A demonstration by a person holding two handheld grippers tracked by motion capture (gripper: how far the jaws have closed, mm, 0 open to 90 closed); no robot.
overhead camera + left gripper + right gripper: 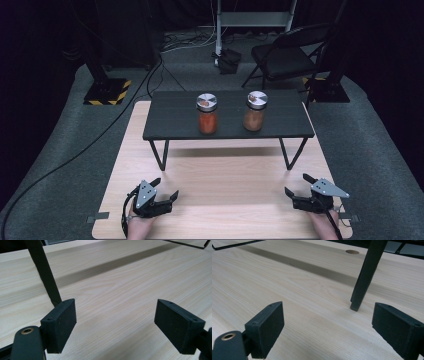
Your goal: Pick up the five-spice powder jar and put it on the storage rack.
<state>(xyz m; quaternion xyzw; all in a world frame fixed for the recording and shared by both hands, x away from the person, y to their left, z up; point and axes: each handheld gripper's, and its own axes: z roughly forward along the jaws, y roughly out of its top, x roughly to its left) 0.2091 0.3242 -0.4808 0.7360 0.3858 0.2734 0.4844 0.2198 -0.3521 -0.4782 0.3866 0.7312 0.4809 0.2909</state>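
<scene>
Two grippers are seen low in the high view, left gripper (166,191) and right gripper (296,184), both spread wide and empty. Two jars, red jar (207,114) and brown jar (255,111), are seen at upper centre on one black shelf (170,120). One shelf leg (46,277) is seen upper left in the left gripper view, one leg (367,272) upper right in the right gripper view.

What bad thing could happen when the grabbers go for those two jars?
1. Both jars, the red jar and the brown jar, are tall and stand on a raised black shelf; a nudge might tip one off.
2. The left gripper and right gripper sit low and could bump the shelf's legs.
</scene>
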